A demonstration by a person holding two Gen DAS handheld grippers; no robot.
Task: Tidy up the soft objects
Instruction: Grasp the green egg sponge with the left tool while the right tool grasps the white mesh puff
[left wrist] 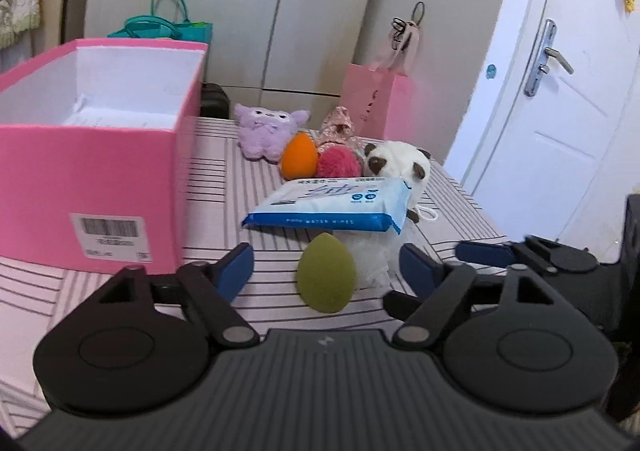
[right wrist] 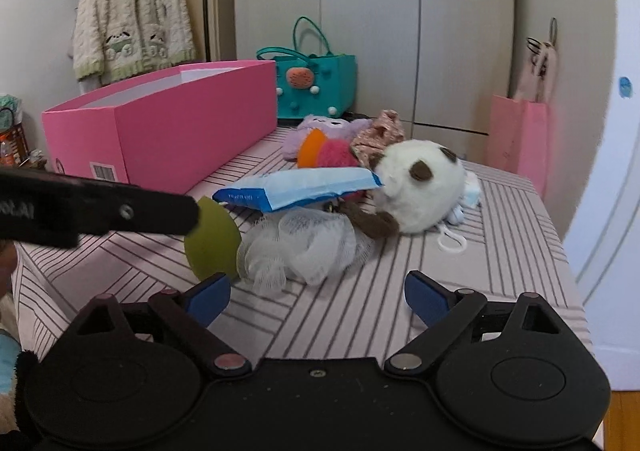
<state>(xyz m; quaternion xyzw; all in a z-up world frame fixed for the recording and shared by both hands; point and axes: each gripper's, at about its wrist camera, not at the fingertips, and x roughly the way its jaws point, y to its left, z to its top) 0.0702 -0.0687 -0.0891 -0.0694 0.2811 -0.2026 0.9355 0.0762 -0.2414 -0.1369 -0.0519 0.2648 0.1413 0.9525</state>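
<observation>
**Sponge sits dead ahead of the left jaws**

Sponge, green and egg-shaped (left wrist: 326,271), stands on the striped desk (left wrist: 224,155) with its long axis upright, tip up. It is straight in front of the left gripper (left wrist: 326,265), level with the gap between the blue pads, neither pad touching it. Left jaws: spread, nothing pinched.

Just beside it on the right: white mesh pouf (right wrist: 304,243), with the wipes pack (left wrist: 328,207) resting on top behind.

Right gripper (right wrist: 316,291) faces the pouf, jaws spread wide, empty. The sponge lies off to its left, so the left hand is nearer.

Pink box (left wrist: 92,123), open and likely the destination, sits left of the pile.
</observation>
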